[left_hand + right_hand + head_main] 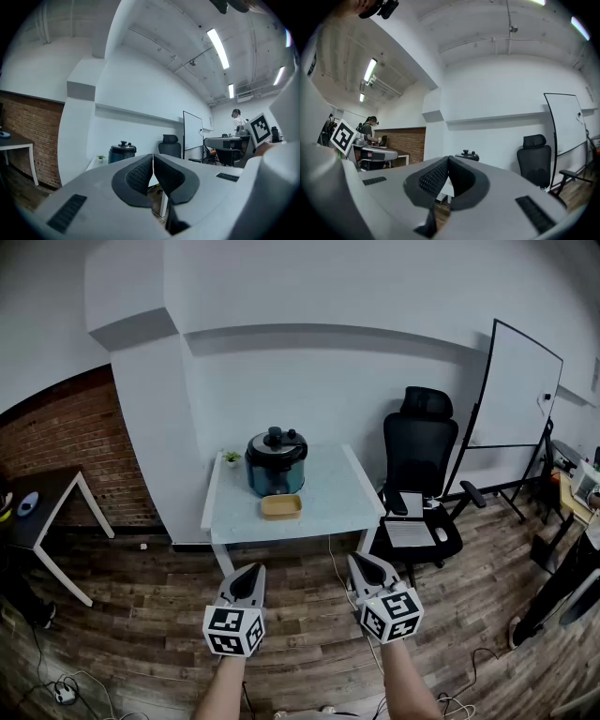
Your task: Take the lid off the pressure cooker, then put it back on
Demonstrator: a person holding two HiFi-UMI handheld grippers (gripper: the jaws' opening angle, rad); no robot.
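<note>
The pressure cooker (pixel 276 465) stands at the far side of the white worktop (pixel 328 498), its black lid (pixel 277 441) seated on top. A shallow tan container (pixel 281 507) lies just in front of it, and a small potted plant (pixel 232 457) sits to its left by the wall. A black office chair (pixel 419 474) is to the right of the worktop, with a whiteboard (pixel 520 390) beyond. The left hand-held gripper (pixel 249 573) and the right hand-held gripper (pixel 362 565) hang level over the wooden floor (pixel 141 606), well short of the worktop. Each has its jaws pressed together with nothing between them.
</note>
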